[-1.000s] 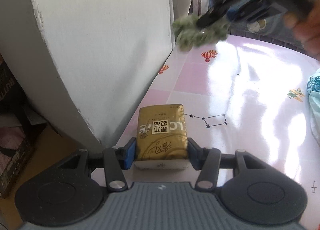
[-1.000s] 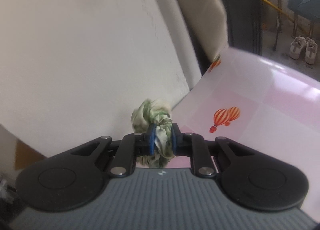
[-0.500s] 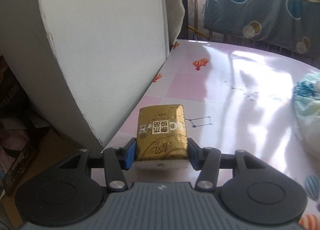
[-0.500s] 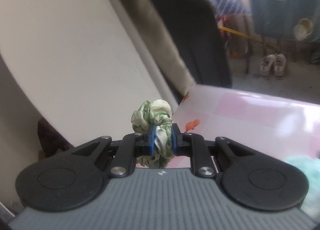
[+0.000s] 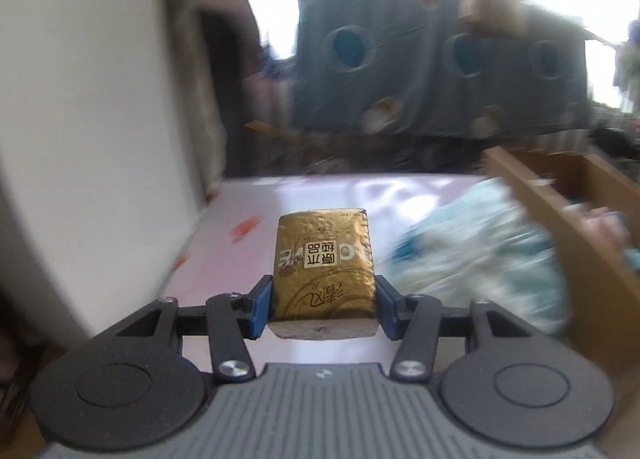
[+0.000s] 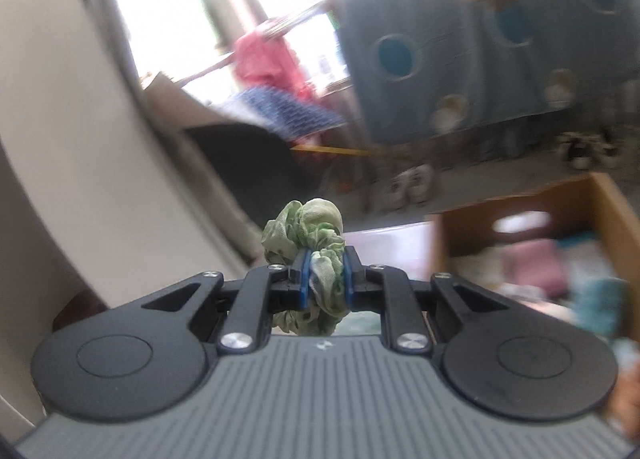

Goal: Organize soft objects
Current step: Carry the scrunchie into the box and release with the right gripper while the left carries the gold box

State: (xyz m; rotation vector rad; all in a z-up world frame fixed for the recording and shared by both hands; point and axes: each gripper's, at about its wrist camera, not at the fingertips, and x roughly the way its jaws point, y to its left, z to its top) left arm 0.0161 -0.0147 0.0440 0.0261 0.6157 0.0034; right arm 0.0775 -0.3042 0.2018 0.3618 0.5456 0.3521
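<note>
Pointing forward lengthwise, tissue pack [image 5: 324, 271]

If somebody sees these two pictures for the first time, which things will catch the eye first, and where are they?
In the left wrist view, a shiny gold tissue packet with printed characters sits clamped between the blue pads of the left gripper, above a pink table. In the right wrist view, a crumpled green fabric scrunchie is pinched in the right gripper. A brown cardboard box with blurred soft items stands at the right.
</note>
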